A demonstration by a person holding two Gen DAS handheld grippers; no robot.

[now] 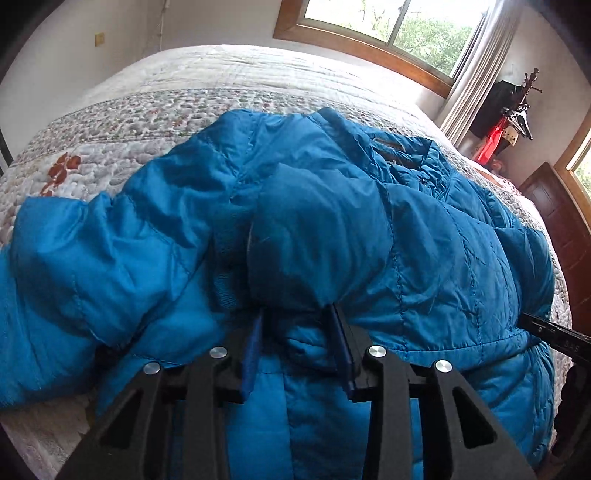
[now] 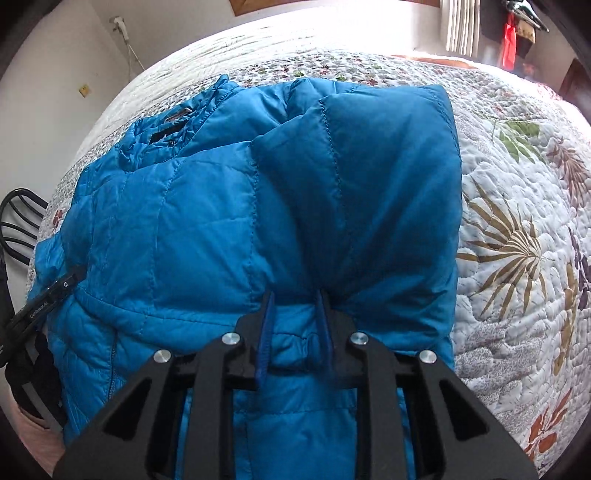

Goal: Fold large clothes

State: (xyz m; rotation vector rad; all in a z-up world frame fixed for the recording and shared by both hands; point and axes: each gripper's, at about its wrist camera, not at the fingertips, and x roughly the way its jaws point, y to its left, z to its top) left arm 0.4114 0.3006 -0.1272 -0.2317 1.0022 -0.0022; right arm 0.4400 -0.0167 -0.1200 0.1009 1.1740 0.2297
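A blue quilted puffer jacket (image 1: 424,240) lies spread over the bed, its collar and zip toward the far side. In the left wrist view my left gripper (image 1: 297,325) is shut on a puffy fold of the jacket's near edge, and the fabric bulges up between the blue fingers (image 1: 253,343). In the right wrist view the jacket (image 2: 184,221) fills the middle, with a flap doubled over on its right. My right gripper (image 2: 296,310) is shut on the near edge of that flap, whose creases run into the jaws.
The bed carries a white floral quilt (image 2: 517,240) with bare room to the right and beyond the jacket. The left tool's black body (image 2: 40,299) shows at the right view's left edge. A window (image 1: 406,29), curtain and coat stand (image 1: 517,107) are behind the bed.
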